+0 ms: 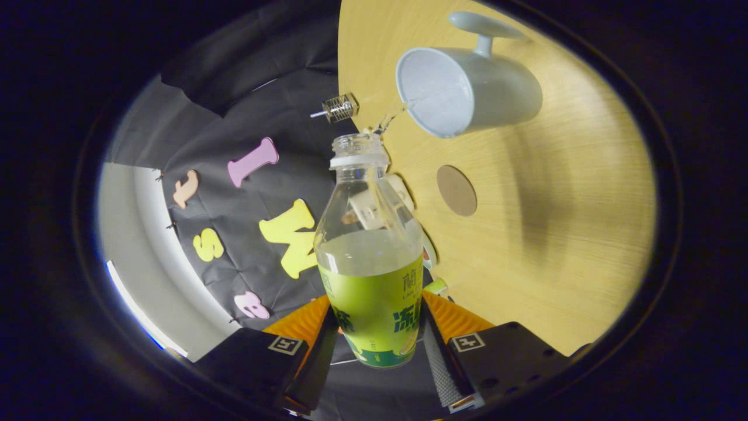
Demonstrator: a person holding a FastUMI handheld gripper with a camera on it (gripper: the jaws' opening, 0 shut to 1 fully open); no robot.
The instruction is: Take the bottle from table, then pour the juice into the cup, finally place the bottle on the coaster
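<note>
My gripper point(377, 327) is shut on a clear bottle point(369, 257) with a green label, both fingers pressing its lower sides. The bottle is uncapped and tipped over, its mouth point(357, 142) pointing at a pale grey cup point(467, 90) with a handle that stands on the wooden table point(555, 234). A thin stream of pale juice point(390, 118) runs from the mouth to the cup's rim. The bottle is about half full. A round brown coaster point(456, 190) lies on the table beside the cup, just beyond the bottle's shoulder.
A small wire-wound metal part point(338, 108) sticks out at the table's edge near the bottle mouth. Some white and coloured items point(429, 257) sit partly hidden behind the bottle. The black cloth wall point(234, 117) hangs past the table's edge.
</note>
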